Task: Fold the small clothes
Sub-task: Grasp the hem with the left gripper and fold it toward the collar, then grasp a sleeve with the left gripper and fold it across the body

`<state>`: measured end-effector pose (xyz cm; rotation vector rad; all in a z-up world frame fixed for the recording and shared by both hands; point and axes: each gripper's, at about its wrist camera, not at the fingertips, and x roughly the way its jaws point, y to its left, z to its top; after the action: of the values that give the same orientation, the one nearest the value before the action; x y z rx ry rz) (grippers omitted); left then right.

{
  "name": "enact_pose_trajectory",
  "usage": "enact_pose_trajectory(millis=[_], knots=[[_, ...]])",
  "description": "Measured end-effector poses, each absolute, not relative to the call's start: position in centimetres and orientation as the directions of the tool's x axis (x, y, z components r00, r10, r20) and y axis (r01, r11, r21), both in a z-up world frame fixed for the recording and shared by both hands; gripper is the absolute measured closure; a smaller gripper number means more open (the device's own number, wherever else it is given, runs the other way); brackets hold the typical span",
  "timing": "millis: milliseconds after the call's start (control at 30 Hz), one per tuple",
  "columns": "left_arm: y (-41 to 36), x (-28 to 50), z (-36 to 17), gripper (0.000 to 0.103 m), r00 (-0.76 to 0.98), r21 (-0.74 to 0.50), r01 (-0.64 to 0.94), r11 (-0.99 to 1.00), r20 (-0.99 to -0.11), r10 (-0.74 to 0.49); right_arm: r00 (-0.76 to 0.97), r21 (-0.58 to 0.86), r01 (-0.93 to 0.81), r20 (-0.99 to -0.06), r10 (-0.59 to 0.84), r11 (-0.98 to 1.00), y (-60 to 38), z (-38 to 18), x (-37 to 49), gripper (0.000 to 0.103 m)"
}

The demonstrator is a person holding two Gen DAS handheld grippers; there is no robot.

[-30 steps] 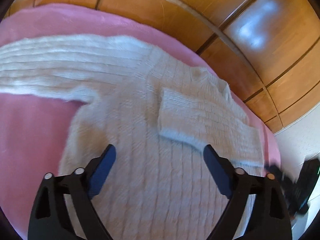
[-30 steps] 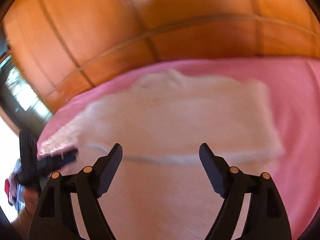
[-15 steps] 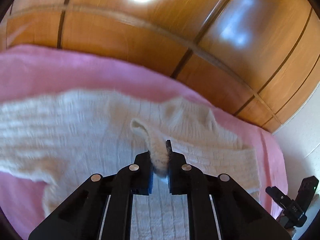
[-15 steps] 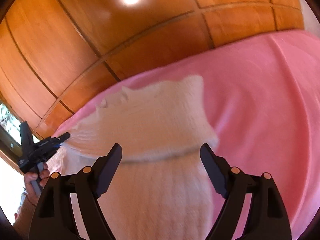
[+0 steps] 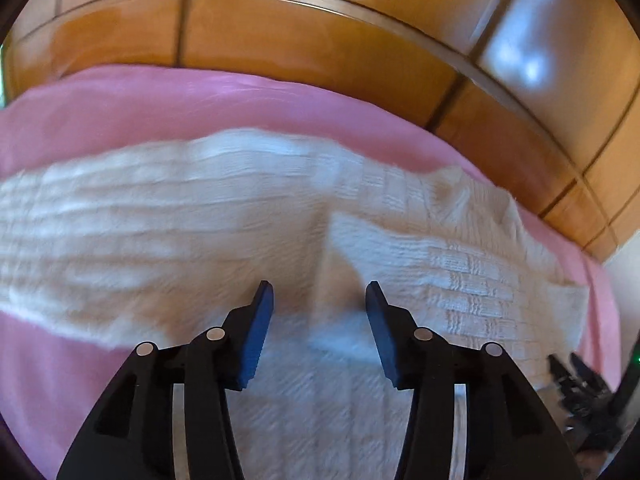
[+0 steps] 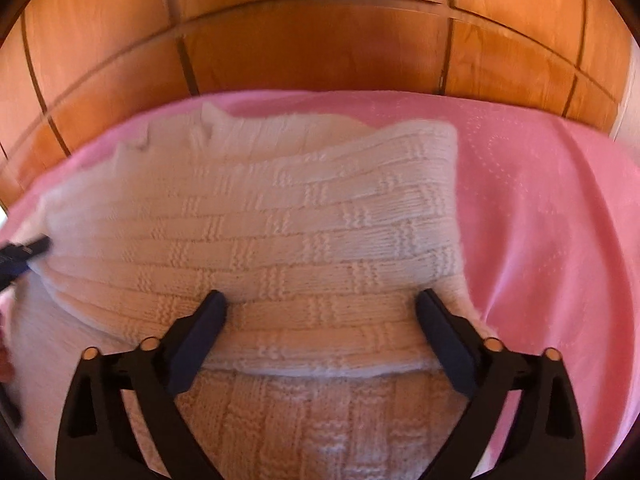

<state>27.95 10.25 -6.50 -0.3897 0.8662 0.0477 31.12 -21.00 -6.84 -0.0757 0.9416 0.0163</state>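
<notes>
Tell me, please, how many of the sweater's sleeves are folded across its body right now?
1. The sleeve on the person's right lies folded across the sweater's chest; the other sleeve stretches out flat over the pink cover.

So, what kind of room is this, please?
Probably a bedroom in a home: a pink bedspread covers a soft surface, glossy wooden wardrobe-like panels stand right behind it, and a white knitted sweater lies there.

A pink bedspread (image 6: 552, 208) carries a white knitted sweater (image 6: 280, 232) lying flat, one sleeve folded across.
</notes>
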Motion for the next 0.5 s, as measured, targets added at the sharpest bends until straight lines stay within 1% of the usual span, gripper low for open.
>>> enact_pose_trajectory(millis=[67, 167, 233, 300, 333, 433, 500], knots=[[12.1, 26.8, -6.3, 0.056, 0.646, -0.340, -0.235, 0.911, -0.754, -0.115, 0.588, -0.069, -0.044, -0.808, -0.030, 0.997, -21.0, -7.0, 31.1, 0.002], [16.9, 23.9, -5.8, 0.056, 0.659, -0.452, -0.300, 0.840, -0.735, -0.159, 0.589, -0.057, -0.045, -0.808, -0.020, 0.997, -21.2, -7.2, 31.0, 0.002], [19.6, 22.1, -5.5, 0.056, 0.671, -0.484, -0.353, 0.801, -0.727, -0.144, 0.587, -0.056, -0.045, -0.809, -0.019, 0.997, -21.3, -7.2, 31.1, 0.002], [23.5, 19.4, -5.2, 0.041, 0.703, -0.529, -0.412, 0.742, -0.702, -0.110, 0.586, -0.058, -0.044, -0.810, -0.021, 0.997, -21.2, -7.2, 31.2, 0.002], [24.9, 18.4, -5.0, 0.031, 0.718, -0.544, -0.435, 0.718, -0.691, -0.088, 0.587, -0.058, -0.044, -0.809, -0.021, 0.997, -21.3, -7.2, 31.2, 0.002], [30.5, 14.6, -5.0, 0.030, 0.730, -0.553, -0.553, 0.623, -0.682, 0.044, 0.590, -0.066, -0.044, -0.807, -0.027, 0.997, -20.7, -7.2, 31.1, 0.002], [34.2, 12.6, -5.4, 0.030, 0.715, -0.566, -0.622, 0.541, -0.692, 0.098, 0.598, -0.083, -0.042, -0.801, -0.041, 0.996, -20.5, -7.1, 31.0, 0.002]])
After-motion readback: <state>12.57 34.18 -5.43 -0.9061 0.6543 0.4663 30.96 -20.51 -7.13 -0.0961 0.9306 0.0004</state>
